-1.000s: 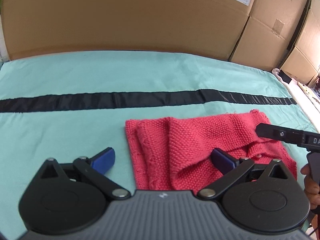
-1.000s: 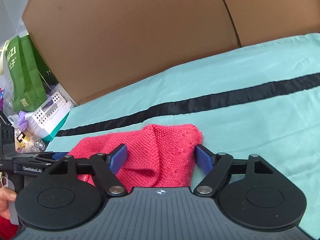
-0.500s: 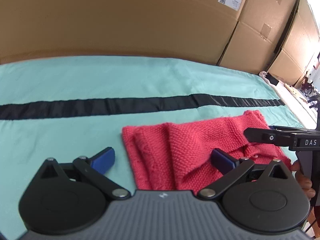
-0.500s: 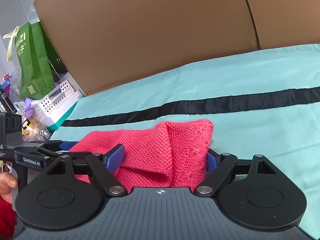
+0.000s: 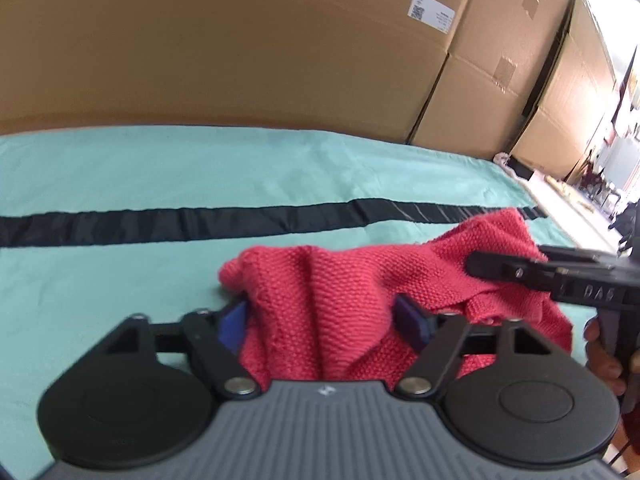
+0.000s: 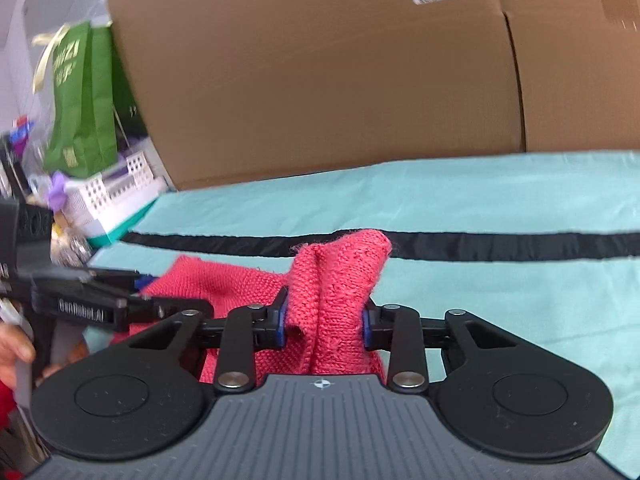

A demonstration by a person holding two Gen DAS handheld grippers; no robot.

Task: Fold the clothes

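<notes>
Both claws, left and right, clamp the red knit before cardboard boxes.

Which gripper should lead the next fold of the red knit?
Right gripper, probably: shut on a raised corner of the red knit. Left gripper looks wider, fabric bunched between its fingers.

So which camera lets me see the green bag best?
The right wrist view. The green bag stands at its far left, beside the big cardboard box and above a white basket, though it looks blurry. The left wrist view does not show the bag at all, only boxes, the teal cloth and the red knit.
</notes>
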